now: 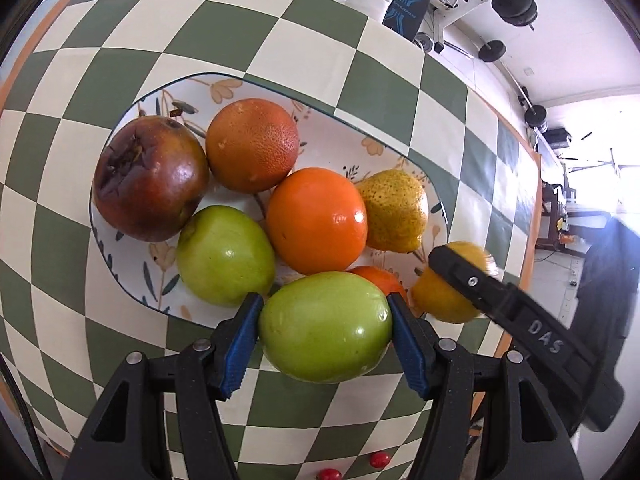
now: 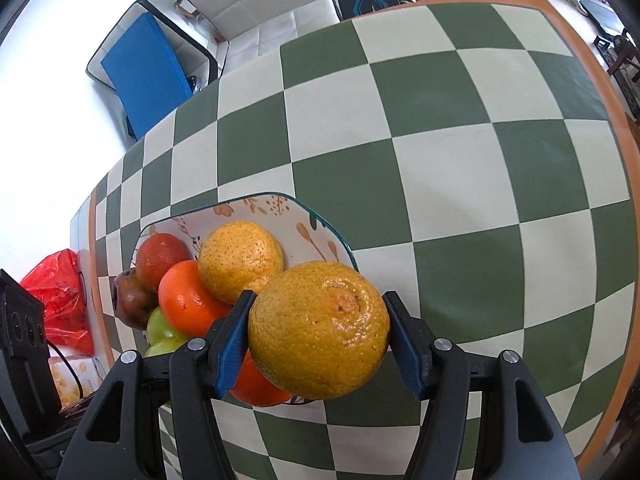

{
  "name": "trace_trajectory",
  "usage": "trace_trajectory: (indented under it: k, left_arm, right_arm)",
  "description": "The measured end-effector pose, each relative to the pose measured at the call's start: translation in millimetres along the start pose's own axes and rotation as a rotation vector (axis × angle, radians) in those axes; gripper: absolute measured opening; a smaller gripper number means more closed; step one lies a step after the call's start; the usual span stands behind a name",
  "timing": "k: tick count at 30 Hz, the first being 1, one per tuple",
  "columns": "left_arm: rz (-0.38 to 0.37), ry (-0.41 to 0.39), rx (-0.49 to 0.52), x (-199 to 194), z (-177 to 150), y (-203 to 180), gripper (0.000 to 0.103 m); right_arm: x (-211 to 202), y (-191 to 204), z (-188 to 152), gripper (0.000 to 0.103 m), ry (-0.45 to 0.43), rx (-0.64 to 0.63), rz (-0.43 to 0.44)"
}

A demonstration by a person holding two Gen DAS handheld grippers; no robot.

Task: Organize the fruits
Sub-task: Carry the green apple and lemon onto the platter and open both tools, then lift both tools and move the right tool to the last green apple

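While the left gripper (image 1: 325, 316) has its fingers clamped on a green apple (image 1: 325, 326) at the plate's (image 1: 168, 96) near rim, the right gripper (image 2: 318, 330) clamps a yellow orange (image 2: 320, 328) just beside the plate, above the table (image 2: 460, 160).

Plate (image 1: 132, 280): crowded with fruit, packed touching; bare floral strip along far rim only. Checkered tablecloth (image 2: 460, 160): open beyond and right of plate. Right gripper (image 1: 460, 276) blocks plate's right corner.

Two green apples (image 1: 325, 326), one dark apple (image 1: 150, 178), four oranges (image 1: 316, 220), two yellow citrus (image 1: 394, 210), one plate (image 1: 396, 148), two red berries (image 1: 379, 459).
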State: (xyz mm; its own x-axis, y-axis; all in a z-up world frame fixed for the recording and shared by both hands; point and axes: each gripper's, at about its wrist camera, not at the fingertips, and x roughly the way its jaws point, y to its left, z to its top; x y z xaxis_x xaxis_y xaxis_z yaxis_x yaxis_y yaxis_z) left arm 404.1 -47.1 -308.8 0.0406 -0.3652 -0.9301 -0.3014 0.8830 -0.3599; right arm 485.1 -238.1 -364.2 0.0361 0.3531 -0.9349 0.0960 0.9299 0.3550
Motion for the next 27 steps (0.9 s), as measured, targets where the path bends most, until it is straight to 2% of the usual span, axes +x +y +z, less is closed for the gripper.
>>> trace_trajectory:
  k: [4, 8, 18, 27]
  left_arm:
    - [0.015, -0.019, 0.004, 0.8, -4.6, -0.5, 0.061]
    - [0.007, -0.028, -0.01, 2.0, -7.3, 2.7, 0.061]
    - [-0.088, 0.028, -0.136, 2.3, 5.3, 20.5, 0.061]
    - [-0.06, 0.027, -0.139, 5.0, -1.1, 18.9, 0.061]
  right_arm:
    - [1.7, -5.7, -2.7, 0.072, -0.01, 0.033, 0.034]
    - [-9.1, 0.4, -6.6, 0.072, -0.047, 0.01, 0.042]
    - [-29.8, 2.9, -15.1, 0.075, -0.086, 0.023, 0.088]
    - [-35.8, -2.3, -28.8, 0.075, -0.097, 0.029, 0.097]
